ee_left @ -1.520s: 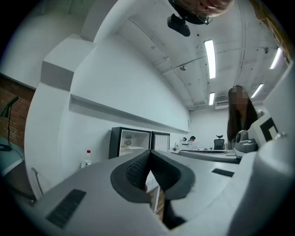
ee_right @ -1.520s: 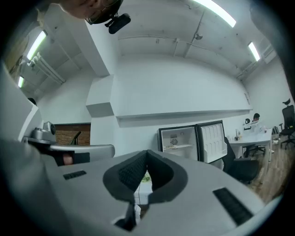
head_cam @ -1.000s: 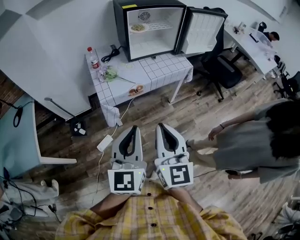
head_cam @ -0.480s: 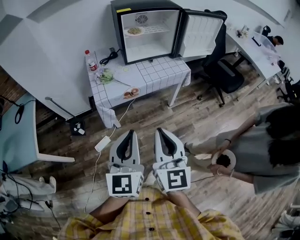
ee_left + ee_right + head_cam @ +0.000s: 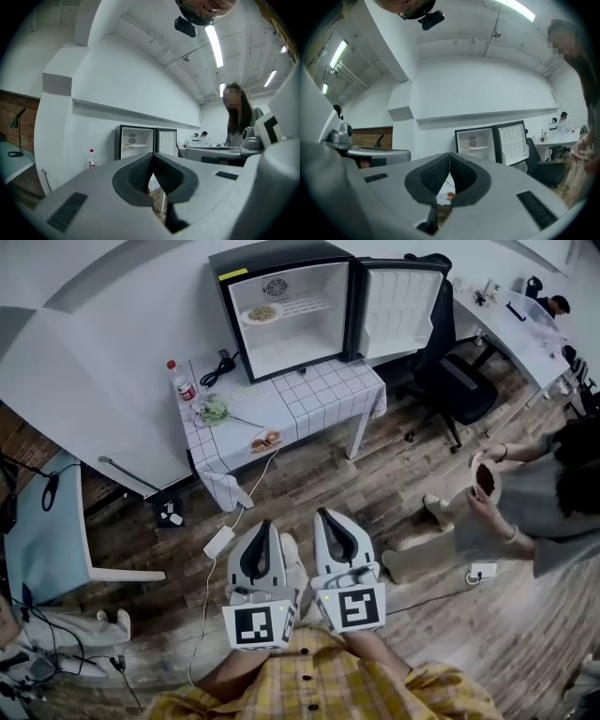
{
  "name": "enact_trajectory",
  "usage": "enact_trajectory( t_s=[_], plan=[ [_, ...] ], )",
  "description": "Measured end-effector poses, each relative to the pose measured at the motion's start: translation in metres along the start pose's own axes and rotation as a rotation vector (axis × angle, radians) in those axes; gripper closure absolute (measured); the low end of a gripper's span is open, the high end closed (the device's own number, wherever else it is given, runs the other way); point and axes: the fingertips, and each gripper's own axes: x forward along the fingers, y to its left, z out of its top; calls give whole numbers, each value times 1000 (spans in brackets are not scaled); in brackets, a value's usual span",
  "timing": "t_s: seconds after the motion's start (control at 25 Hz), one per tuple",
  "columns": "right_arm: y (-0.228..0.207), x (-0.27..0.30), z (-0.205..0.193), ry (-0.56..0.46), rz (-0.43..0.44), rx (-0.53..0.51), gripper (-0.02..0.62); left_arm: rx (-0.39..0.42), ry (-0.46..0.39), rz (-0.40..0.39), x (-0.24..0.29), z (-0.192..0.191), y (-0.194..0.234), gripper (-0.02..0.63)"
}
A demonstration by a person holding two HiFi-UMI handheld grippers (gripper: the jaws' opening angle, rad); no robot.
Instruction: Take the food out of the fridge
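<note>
The food, a white round plate with something yellowish on it, lies on the upper shelf inside the small black fridge, at the left side of that shelf. The fridge stands on the far end of a table with a white checked cloth, against the white wall. Its door is swung open to the right.

On the same table, left of the fridge, I see a black coiled cable and a clear plastic bottle with a red cap. Nearer to me there is a dish with green leaves and, at the near edge, a small plate with brown food. Right of the table stands a black office chair. Further right and nearer, a person in grey clothes holds a bowl with dark content. On the wooden floor between the table and me lies a white flat box with a cord.

My left gripper and my right gripper are side by side close to my body, well apart from the fridge, and both point toward it. The fingers of each are pressed together, and nothing is between them.
</note>
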Motion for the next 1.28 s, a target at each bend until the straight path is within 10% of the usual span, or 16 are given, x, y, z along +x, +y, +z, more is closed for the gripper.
enact_trajectory(
  t_s=[1.28],
  plan=[
    [-49, 287, 14, 39, -10, -87, 588, -85, -5, -5, 266, 14, 143, 598]
  ],
)
